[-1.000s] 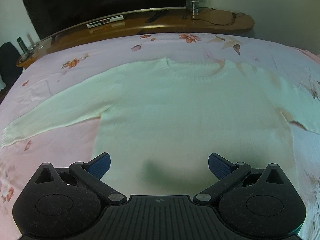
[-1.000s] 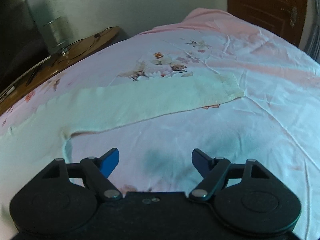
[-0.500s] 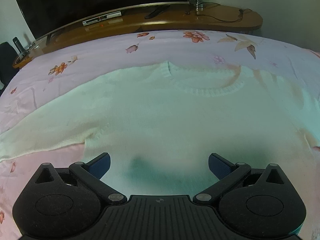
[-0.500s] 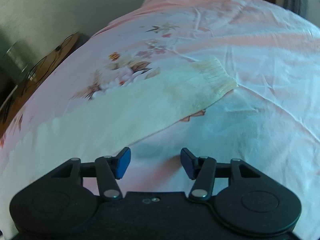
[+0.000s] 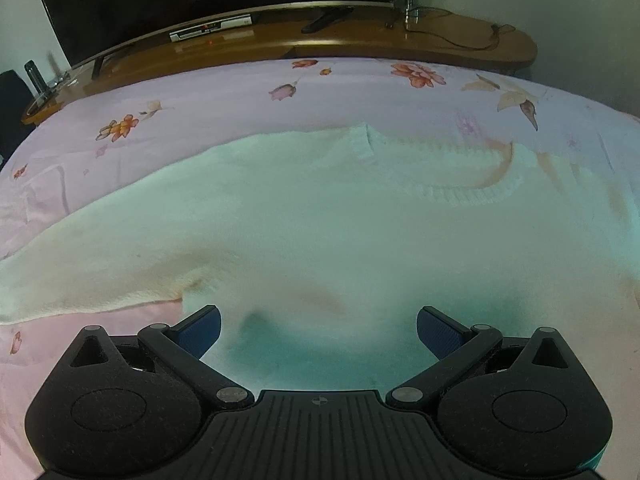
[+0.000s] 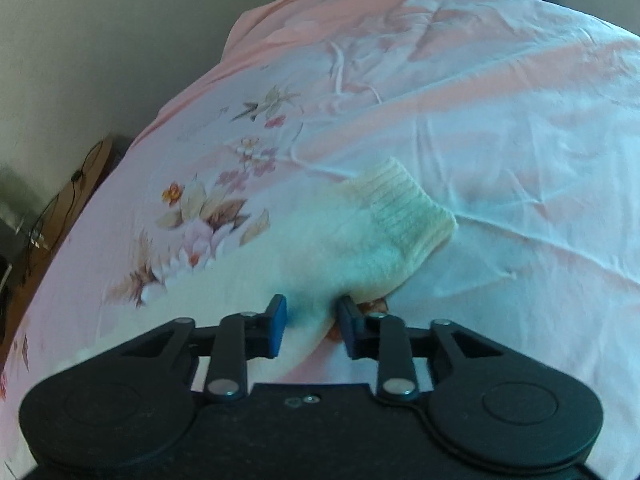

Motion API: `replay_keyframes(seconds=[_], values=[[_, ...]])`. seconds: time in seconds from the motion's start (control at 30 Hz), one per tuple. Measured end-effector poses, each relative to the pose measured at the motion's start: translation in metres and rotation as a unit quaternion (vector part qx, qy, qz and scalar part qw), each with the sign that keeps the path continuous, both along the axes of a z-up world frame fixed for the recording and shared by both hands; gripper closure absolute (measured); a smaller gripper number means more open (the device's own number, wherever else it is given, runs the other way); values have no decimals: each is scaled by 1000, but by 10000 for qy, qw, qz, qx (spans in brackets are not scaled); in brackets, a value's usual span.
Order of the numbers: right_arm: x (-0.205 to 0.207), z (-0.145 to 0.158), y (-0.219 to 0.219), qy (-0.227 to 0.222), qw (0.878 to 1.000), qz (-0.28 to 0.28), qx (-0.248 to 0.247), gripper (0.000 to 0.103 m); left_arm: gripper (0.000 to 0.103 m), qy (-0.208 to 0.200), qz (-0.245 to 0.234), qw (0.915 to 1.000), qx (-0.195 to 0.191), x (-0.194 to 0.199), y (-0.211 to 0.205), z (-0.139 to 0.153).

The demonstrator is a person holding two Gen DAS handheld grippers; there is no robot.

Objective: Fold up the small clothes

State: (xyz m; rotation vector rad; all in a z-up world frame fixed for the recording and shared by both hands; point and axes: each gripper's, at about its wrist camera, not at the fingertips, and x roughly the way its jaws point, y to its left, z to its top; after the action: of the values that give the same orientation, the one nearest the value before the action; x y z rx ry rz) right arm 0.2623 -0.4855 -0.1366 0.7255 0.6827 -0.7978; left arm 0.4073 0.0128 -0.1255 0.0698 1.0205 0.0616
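Observation:
A cream knit sweater (image 5: 340, 224) lies flat, front up, on a pink floral bedsheet (image 5: 200, 120), its neckline toward the far side. My left gripper (image 5: 318, 328) is open wide and empty, low over the sweater's body near the left armpit. In the right wrist view the sweater's right sleeve (image 6: 360, 248) ends in a ribbed cuff (image 6: 404, 208). My right gripper (image 6: 312, 322) has its jaws narrowed around the sleeve's lower edge just behind the cuff, with a gap still showing between the blue pads (image 6: 278, 322).
A wooden shelf (image 5: 360, 40) with a set-top box, a remote and cables runs along the far side of the bed, under a dark screen. The wrinkled bedsheet (image 6: 500, 120) stretches beyond the cuff. A wall and a wooden door are behind.
My left gripper moved forward over the sweater's body, staying open. My right gripper moved along the sleeve toward the cuff and its jaws narrowed around the sleeve's edge.

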Motion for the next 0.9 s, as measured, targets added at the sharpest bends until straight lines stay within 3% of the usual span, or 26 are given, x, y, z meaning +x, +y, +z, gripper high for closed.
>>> replay_keyframes(seconds=[0.13, 0.23, 0.5, 0.67, 0.77, 0.9], values=[[3, 0, 2, -68, 9999, -67, -115, 93, 0, 39, -67, 9999, -130, -1, 12, 2], [5, 8, 12, -184, 9992, 30, -365, 95, 0, 103, -147, 9995, -262, -1, 20, 2], [41, 56, 88, -831, 9823, 1323, -1038, 96, 0, -80, -100, 9988, -482, -10, 51, 12], [76, 78, 168, -1247, 9549, 2471, -1076, 96, 0, -188, 60, 9989, -426, -16, 76, 17], [94, 79, 232, -1363, 9282, 3329, -952, 96, 0, -215, 212, 9983, -494, -19, 92, 19], [108, 55, 313, -1231, 8899, 4359, -544, 96, 0, -142, 519, 9947, -876, -20, 117, 18]])
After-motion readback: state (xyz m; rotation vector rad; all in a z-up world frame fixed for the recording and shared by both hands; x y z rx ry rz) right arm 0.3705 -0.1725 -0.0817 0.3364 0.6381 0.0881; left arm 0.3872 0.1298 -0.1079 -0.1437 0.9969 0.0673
